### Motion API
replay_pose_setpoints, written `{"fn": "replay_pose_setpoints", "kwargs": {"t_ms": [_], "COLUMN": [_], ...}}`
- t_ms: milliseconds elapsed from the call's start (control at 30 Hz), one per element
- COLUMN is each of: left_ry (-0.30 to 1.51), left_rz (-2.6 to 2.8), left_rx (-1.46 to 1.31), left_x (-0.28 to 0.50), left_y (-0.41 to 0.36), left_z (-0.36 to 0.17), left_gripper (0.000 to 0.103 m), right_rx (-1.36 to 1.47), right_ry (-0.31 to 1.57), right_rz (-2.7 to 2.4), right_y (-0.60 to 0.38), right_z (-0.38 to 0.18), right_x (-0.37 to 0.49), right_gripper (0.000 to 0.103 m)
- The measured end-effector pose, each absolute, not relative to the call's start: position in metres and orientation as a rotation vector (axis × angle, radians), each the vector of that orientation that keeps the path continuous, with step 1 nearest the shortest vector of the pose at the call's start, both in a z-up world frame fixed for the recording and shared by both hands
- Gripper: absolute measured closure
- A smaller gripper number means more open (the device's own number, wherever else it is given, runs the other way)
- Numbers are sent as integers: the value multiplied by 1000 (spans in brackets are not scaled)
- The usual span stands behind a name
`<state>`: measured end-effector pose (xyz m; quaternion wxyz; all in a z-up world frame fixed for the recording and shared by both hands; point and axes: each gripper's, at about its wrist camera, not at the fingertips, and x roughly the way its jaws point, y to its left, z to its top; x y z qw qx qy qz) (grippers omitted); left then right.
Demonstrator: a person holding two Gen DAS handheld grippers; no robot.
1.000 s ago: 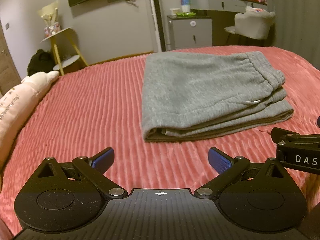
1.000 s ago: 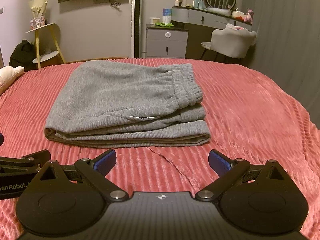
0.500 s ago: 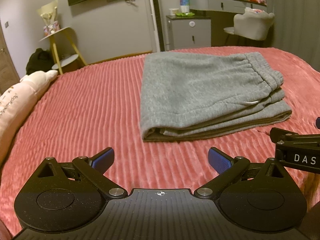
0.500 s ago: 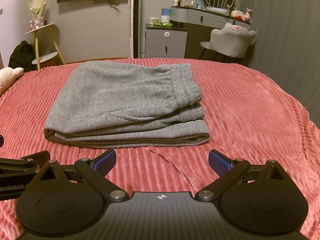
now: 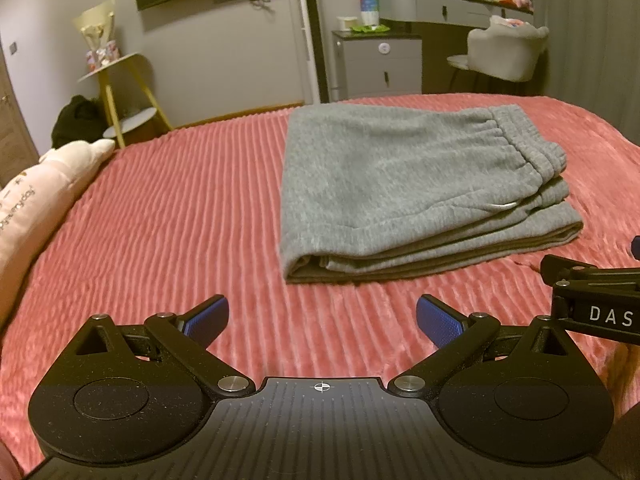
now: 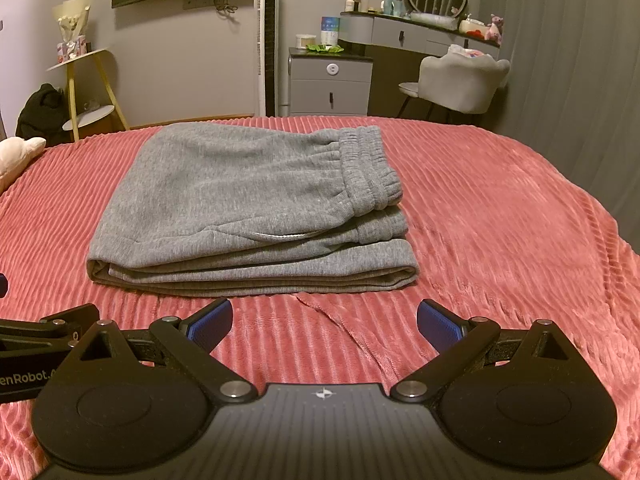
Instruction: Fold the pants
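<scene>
Gray pants, folded into a flat stack of layers, stretchy waistband on the right side. Resting on a red ribbed blanket, middle of the frame, a pink pillow at far left. Left gripper at the bottom, blue fingers spread wide, holding nothing, pants above and a bit right, not touching. Right gripper the same, spread wide, empty, pants just above it, apart.

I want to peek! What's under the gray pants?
The gray pants lie folded on the red blanket, which shows all around them. Anything beneath the folded layers is covered.
</scene>
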<state>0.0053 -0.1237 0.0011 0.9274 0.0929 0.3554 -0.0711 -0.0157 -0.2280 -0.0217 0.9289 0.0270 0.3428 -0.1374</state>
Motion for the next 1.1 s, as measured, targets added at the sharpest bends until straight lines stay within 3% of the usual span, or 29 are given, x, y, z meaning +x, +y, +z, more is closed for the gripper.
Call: {"fn": "replay_pose_setpoints", "kwargs": {"t_ms": [1100], "left_ry": [739], "left_rz": [-154], "left_rx": [160], "left_x": [7], "left_y": [-121], "left_z": [2], "left_gripper": [0], "right_rx": [54], "right_ry": [702], "right_rz": [-285], "right_y": [-228], "right_z": [-22], "right_x": [-15], "right_gripper": [4]}}
